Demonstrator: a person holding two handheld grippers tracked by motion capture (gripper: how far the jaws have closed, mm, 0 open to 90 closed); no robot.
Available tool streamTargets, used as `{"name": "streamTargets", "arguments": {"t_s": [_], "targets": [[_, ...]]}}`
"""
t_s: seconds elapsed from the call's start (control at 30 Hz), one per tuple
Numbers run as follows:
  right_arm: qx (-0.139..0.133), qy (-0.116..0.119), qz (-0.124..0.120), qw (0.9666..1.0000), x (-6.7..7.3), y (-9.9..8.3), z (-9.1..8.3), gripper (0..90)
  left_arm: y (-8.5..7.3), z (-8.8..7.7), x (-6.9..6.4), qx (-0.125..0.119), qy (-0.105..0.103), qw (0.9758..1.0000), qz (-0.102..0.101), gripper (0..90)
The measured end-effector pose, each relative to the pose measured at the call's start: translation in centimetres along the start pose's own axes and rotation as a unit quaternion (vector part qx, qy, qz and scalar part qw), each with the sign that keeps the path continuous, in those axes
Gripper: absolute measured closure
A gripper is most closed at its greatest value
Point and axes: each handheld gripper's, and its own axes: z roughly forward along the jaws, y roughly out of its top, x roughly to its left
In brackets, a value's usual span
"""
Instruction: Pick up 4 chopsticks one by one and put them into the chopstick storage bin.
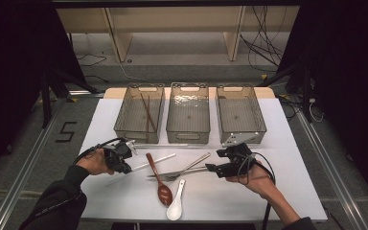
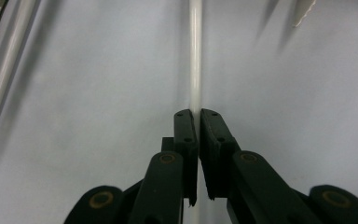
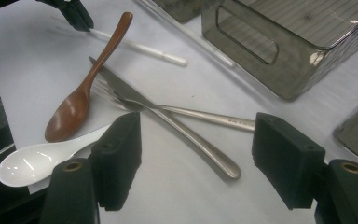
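A "5" is marked on the floor [image 1: 65, 132] left of the desk [image 1: 287, 187]. Your left tool [image 2: 196, 114] is clamped on the white chopstick [image 2: 195, 56], which lies on the desk running out ahead of the jaws. Your right tool [image 3: 196, 154] stands wide apart, holding nothing, over the crossed fork [image 3: 200, 115] and knife [image 3: 186, 133].

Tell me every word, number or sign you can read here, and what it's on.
"5": a large dark numeral marked on the floor left of the table.
A tiny engraved mark on the handle of the metal fork: too small and blurred to read.
Nothing else bears readable text.
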Motion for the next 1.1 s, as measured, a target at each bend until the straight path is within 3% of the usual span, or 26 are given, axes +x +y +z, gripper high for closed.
{"name": "streamTargets", "arguments": {"t_s": [0.2, 0.43, 1.1], "targets": [[0.0, 0.0, 0.002, 1.0, 0.0, 0.0, 0.0, 33.9, -0.3, -0.5, 0.2, -0.018, 0.007, 0.9996, -0.022, 85.3], [-0.001, 0.0, 0.002, 1.0, 0.0, 0.0, 0.0, 33.9, -0.6, -1.0, 0.4, -0.025, 0.017, 0.999, -0.033, 85.4], [0.001, 0.001, 0.003, 1.0, 0.0, 0.0, 0.0, 33.9, -1.1, -2.7, 0.7, -0.039, 0.04, 0.9975, -0.043, 85.5]]}}
